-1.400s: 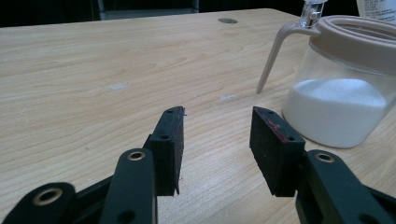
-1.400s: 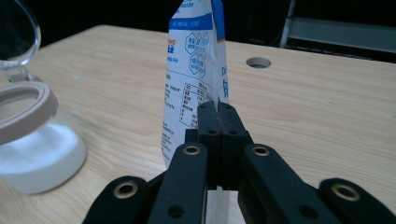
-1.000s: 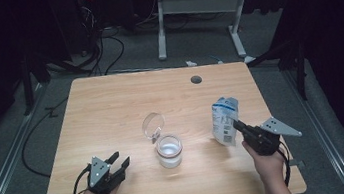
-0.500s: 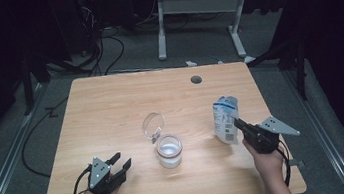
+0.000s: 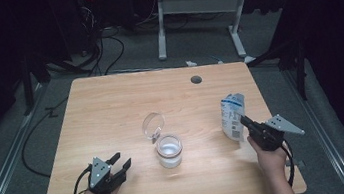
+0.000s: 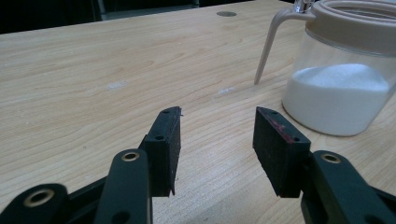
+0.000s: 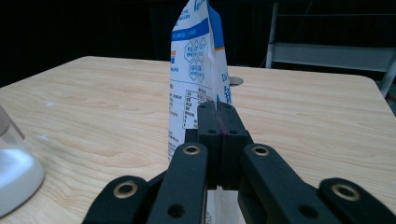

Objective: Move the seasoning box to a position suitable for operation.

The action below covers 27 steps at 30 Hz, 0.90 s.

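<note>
The table (image 5: 111, 110) carries two things. With the table's middle taken as the dial's centre in the high view, the bag (image 5: 233, 114) stands upright at about 4 o'clock. The jar (image 5: 169, 153) sits at about 6 o'clock, well apart from the bag.

The jar is partly filled with white powder (image 6: 336, 93), and its lid (image 5: 153, 124) is flipped back towards 11 o'clock of the jar, so the mouth is open.

The right gripper (image 5: 242, 119) is held just at 5 o'clock of the bag with its jaws pressed together. The bag rises right behind the tips in the right gripper view. Whether a fold of it is nipped between them cannot be told.

The left gripper (image 5: 120, 160) rests at about 7 o'clock with its jaws apart and nothing between them. The jar is near, at 2 o'clock in the left gripper view.

The step in hand is judged to be the taking of the bag, probably for pouring into the jar. If no fold is nipped, the right jaws should be parted before they are brought on, since closed tips would only push the light bag over. The bag is best gripped around its upper half, where the sides are flat, and squarely, so that it does not twist when lifted. The pressure should be kept moderate, because a soft pack can buckle and spill. The jar could be steadied by the left gripper, closed around its body below the rim, with the lid left clear.
</note>
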### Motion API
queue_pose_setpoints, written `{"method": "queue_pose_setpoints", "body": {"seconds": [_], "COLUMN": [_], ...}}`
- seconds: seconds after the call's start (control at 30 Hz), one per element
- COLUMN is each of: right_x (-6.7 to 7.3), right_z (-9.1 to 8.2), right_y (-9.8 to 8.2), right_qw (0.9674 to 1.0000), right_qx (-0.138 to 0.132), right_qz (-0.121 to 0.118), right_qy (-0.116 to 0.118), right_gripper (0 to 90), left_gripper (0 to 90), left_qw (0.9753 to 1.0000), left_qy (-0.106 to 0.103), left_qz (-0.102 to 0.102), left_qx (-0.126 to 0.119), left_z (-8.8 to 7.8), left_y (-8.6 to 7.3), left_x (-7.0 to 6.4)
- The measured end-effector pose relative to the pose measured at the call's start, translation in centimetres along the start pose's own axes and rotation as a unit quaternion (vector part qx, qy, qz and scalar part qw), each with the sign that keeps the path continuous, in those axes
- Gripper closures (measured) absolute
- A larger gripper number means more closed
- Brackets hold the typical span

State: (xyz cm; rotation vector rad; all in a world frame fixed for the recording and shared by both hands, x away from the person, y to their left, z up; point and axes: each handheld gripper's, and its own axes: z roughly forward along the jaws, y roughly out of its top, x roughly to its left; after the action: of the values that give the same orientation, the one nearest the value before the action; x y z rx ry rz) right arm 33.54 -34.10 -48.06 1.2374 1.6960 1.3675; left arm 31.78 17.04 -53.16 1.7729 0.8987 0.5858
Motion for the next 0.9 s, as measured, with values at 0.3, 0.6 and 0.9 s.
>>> {"method": "queue_pose_setpoints", "body": {"seconds": [0.3,0.6,0.9], "right_x": [-0.1,0.0,0.1], "right_z": [-0.2,-0.6,-1.1], "right_y": [-0.5,-1.0,-1.5], "right_qw": [0.9999,0.9998,0.9996], "right_qx": [0.001,0.010,0.017], "right_qz": [-0.007,-0.006,-0.006], "right_qy": [-0.015,-0.019,-0.023], "right_gripper": [89.0,87.6,87.6], "left_gripper": [52.2,52.0,51.8], "left_qw": [1.0000,1.0000,1.0000], "left_qy": [-0.002,-0.003,-0.002], "left_qz": [0.000,-0.001,-0.001], "left_qx": [-0.001,-0.002,-0.002], "left_z": [0.0,-0.1,-0.1], "left_y": [0.0,0.0,0.0], "left_x": [0.0,0.0,0.0]}}
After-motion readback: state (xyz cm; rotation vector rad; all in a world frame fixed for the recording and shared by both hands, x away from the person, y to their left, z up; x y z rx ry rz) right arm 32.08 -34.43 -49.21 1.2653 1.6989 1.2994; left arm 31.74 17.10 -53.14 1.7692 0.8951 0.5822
